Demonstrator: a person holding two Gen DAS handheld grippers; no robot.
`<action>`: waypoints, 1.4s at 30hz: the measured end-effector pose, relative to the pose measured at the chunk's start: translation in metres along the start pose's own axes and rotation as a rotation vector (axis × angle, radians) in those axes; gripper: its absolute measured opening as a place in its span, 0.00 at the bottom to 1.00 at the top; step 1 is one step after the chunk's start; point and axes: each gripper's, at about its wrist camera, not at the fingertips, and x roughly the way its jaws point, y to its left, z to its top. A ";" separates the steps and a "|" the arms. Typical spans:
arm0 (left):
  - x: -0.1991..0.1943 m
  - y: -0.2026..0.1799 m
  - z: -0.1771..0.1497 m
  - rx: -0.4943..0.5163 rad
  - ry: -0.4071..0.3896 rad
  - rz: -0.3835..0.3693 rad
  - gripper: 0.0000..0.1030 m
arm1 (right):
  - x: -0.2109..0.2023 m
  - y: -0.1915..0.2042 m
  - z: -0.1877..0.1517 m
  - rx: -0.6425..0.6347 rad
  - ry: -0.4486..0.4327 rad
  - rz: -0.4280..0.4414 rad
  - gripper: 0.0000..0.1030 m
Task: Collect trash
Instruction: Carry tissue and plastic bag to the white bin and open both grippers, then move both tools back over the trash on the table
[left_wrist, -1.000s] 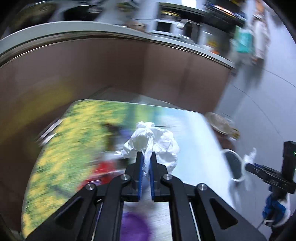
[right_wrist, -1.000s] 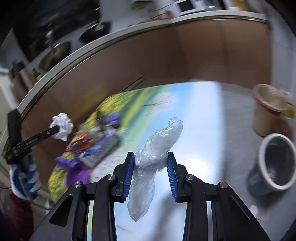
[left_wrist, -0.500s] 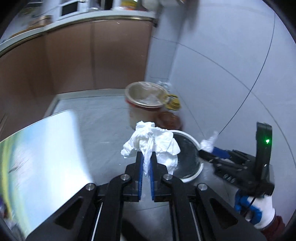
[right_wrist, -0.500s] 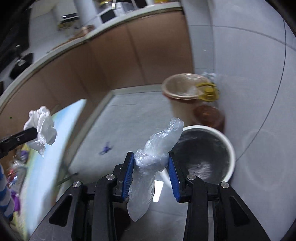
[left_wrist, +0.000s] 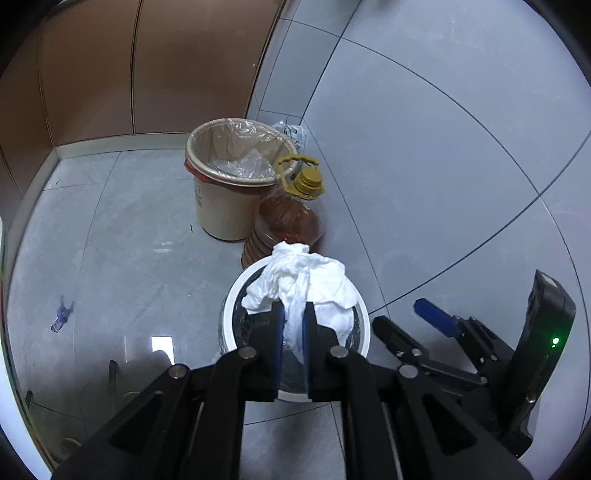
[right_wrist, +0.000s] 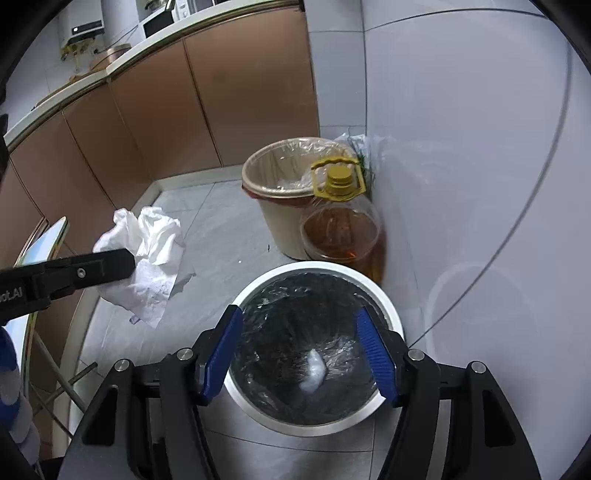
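Observation:
My left gripper (left_wrist: 293, 314) is shut on a crumpled white tissue (left_wrist: 301, 282) and holds it over the white-rimmed bin (left_wrist: 364, 325) with a black liner. The tissue also shows in the right wrist view (right_wrist: 146, 254), left of the bin (right_wrist: 391, 306). My right gripper (right_wrist: 301, 325) is open and empty right above the bin's mouth. A clear plastic bag (right_wrist: 314, 371) lies at the bottom of the bin. The right gripper also shows in the left wrist view (left_wrist: 406, 321), at the bin's right side.
A beige bucket (left_wrist: 225, 199) lined with clear plastic stands behind the bin, against the wall. An oil jug (left_wrist: 286, 221) with a yellow cap stands between them. Brown cabinets (right_wrist: 147, 122) run along the back. A small purple scrap (left_wrist: 61, 314) lies on the grey floor.
Both grippers swung from the table to the bin. My right gripper opened and the plastic bag fell into the bin. My left gripper moved over the bin with the tissue.

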 end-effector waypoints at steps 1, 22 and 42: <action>-0.001 0.001 0.001 -0.009 0.005 -0.009 0.15 | -0.001 0.000 0.000 -0.003 -0.004 -0.004 0.64; -0.099 0.023 -0.039 -0.066 -0.164 0.012 0.30 | -0.085 0.060 -0.011 -0.145 -0.110 0.017 0.69; -0.369 0.144 -0.237 -0.206 -0.441 0.371 0.41 | -0.238 0.271 -0.042 -0.398 -0.242 0.441 0.69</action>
